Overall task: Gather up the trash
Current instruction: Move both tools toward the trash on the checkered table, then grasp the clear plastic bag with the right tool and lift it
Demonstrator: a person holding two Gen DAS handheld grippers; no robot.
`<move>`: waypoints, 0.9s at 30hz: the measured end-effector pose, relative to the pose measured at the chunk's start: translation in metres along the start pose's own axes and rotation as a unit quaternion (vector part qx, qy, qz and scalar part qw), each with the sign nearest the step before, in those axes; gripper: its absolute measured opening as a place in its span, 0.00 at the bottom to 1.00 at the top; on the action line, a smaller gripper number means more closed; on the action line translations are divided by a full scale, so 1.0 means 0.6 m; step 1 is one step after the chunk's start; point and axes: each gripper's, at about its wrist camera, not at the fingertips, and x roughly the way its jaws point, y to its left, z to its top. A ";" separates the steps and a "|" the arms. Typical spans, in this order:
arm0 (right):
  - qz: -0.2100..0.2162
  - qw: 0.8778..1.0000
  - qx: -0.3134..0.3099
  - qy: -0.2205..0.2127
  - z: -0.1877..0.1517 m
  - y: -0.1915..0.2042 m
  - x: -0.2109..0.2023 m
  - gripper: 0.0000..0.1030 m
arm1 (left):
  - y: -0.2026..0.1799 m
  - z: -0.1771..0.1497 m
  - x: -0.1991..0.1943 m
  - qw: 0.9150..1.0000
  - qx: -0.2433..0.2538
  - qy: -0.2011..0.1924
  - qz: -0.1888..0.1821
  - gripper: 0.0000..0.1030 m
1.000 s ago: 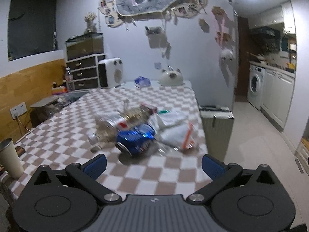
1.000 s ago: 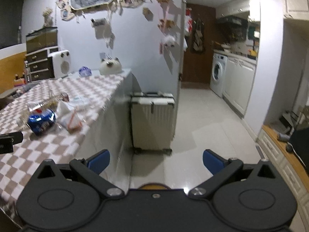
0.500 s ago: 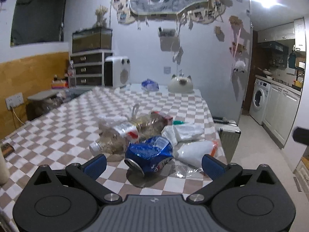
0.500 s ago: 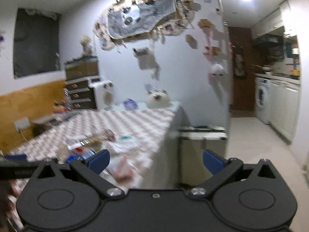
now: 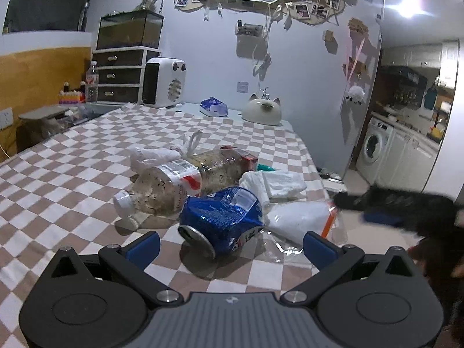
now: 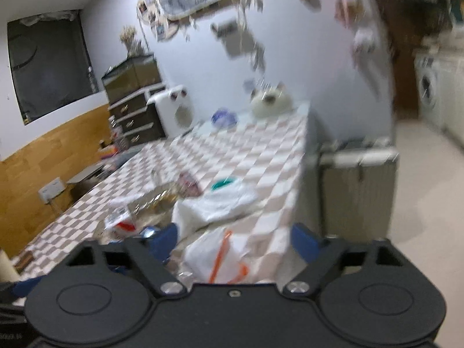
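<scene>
On the checkered surface [image 5: 72, 174] the trash lies in one heap near the right-hand edge. Leftmost in the left wrist view is a crushed clear plastic bottle [image 5: 162, 188] on its side, white cap toward the camera; its label shows a barcode and a red patch, but no words can be read. Behind it lie a knotted clear bag [image 5: 162, 153] and a second bottle, partly hidden. Next comes a dented blue can [image 5: 223, 220], its end facing the camera; white print on its side is too warped to read. Right of it sit folded white tissue [image 5: 275, 182] and a white bag with an orange strip [image 5: 301, 220], the bag touching the can.

The left gripper [image 5: 230, 243] has its jaws spread wide, released, with the can just ahead between the blue fingertips. A dark blurred shape at the right edge cannot be identified.

The right wrist view is motion-blurred. The right gripper [image 6: 235, 237] also stands wide apart, holding nothing, above the white bag [image 6: 217, 255]. The wall banner's lettering appears mirrored and unreadable.
</scene>
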 end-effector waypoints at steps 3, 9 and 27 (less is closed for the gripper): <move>0.033 0.998 0.026 0.037 -0.005 -0.005 0.041 0.44 | 0.010 0.008 0.012 0.999 -0.021 -0.004 -0.034 1.00; 0.057 0.996 0.027 0.057 -0.014 0.003 0.074 0.11 | 0.007 0.006 0.046 0.999 -0.026 0.011 -0.043 1.00; 0.074 0.990 0.119 -0.005 0.034 0.007 0.118 0.04 | 0.004 -0.036 0.110 0.998 -0.006 0.044 -0.037 1.00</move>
